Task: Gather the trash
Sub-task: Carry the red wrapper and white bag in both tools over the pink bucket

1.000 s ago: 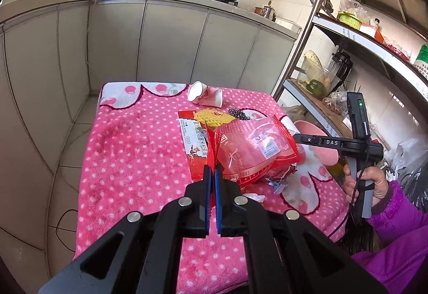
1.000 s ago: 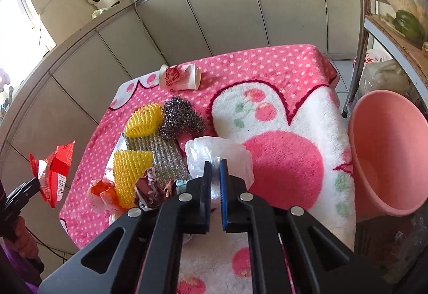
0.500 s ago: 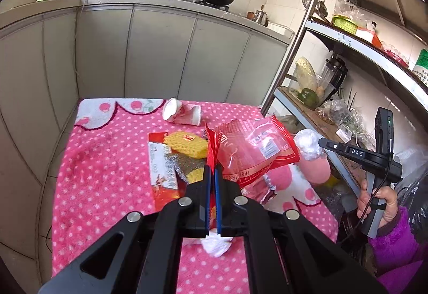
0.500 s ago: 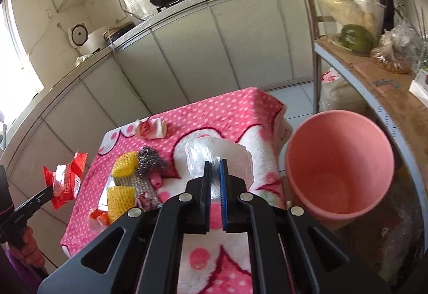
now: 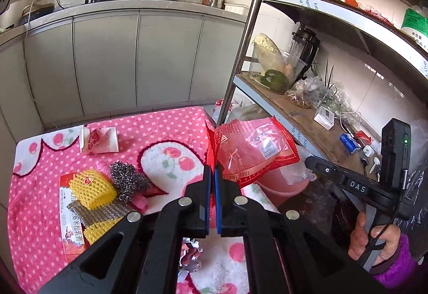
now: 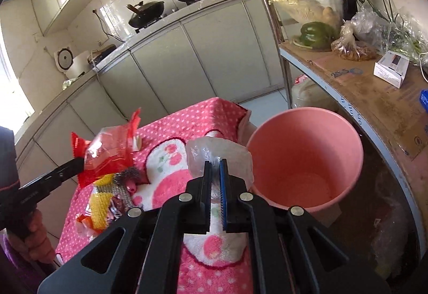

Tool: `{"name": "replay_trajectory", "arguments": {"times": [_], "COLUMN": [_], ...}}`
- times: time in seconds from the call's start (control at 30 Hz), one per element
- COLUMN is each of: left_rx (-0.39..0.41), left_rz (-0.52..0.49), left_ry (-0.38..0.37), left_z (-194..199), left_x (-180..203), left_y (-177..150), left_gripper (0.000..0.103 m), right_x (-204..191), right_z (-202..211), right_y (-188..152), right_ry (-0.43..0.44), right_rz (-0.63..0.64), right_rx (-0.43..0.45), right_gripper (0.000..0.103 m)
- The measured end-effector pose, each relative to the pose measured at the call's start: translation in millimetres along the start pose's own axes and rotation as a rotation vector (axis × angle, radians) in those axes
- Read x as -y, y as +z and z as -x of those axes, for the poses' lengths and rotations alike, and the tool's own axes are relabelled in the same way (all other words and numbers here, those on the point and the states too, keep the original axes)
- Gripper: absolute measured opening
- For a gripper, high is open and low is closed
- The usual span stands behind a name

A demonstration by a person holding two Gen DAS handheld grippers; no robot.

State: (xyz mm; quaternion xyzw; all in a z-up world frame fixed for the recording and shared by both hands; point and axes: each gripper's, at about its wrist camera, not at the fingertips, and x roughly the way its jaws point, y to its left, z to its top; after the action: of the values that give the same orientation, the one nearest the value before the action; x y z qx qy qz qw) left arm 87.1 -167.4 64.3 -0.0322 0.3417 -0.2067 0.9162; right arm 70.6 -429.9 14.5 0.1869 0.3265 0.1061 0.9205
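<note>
Red wrapper (image 5: 251, 149) hung pinched in my left jaws (image 5: 211, 173); my right jaws (image 6: 215, 168) were clamped on a clear plastic bag (image 6: 216, 152), just left of the pink bin (image 6: 305, 157). Neither piece was dropped in yet, and the bin looked empty. A crushed paper cup (image 5: 100, 138) and foil scraps (image 5: 191, 254) remained on the pink dotted table (image 5: 40, 187), in a kitchen with grey cabinets (image 5: 107, 64).
</note>
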Motion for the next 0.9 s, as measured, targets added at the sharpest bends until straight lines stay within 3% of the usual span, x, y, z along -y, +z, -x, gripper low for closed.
{"name": "replay_trajectory", "arguments": {"times": [0.17, 0.43, 0.63, 0.8, 0.9], "left_rx": [0.050, 0.136, 0.193, 0.235, 0.256], "left_rz": [0.020, 0.060, 0.111, 0.114, 0.119], "left_ry": [0.083, 0.177, 0.166, 0.162, 0.159], "left_z": [37, 103, 134, 159, 171], "left_x": [-14, -40, -58, -62, -63], "left_y": [-5, -19, -30, -42, -47], "left_gripper": [0.002, 0.002, 0.002, 0.002, 0.002], "right_x": [-26, -83, -122, -157, -172], "right_z": [12, 43, 63, 93, 124], "right_y": [-2, 16, 27, 40, 55], "right_ry": [0.133, 0.236, 0.492, 0.531, 0.473], "right_rz": [0.002, 0.059, -0.046, -0.009, 0.064], "right_rx": [0.039, 0.112, 0.052, -0.011, 0.028], "right_gripper": [0.006, 0.006, 0.006, 0.006, 0.006]}}
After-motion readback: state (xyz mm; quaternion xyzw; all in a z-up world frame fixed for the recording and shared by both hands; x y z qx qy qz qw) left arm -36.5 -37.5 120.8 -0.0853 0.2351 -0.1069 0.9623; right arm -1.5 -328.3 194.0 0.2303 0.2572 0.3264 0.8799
